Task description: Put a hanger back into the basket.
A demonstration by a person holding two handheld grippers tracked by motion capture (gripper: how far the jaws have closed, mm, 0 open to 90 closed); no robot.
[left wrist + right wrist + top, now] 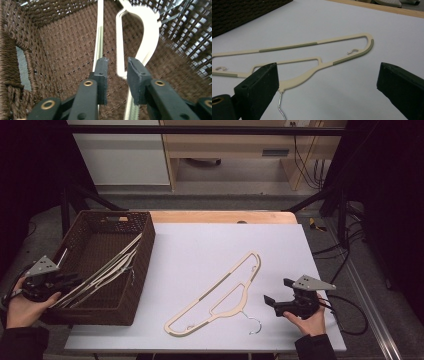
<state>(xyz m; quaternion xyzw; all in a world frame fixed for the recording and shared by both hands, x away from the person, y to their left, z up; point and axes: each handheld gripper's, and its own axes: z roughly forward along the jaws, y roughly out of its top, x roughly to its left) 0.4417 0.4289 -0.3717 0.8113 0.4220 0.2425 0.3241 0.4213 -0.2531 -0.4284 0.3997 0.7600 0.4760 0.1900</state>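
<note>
Basket [142, 270]: dark brown woven wicker, rough, matt, open weave. Hangers in basket [147, 37]: cream plastic, smooth, slight sheen, ribbed grey-green grip strips. Hanger on table [220, 295]: same cream plastic, matt ribbed inserts, thin bright metal wire hook [255, 325]. Table cover [200, 245]: pale, smooth, matt sheet; light wood edge [220, 216] behind. Gripper pads [259, 85]: black, matt, rubbery; brass-coloured rivets.
</note>
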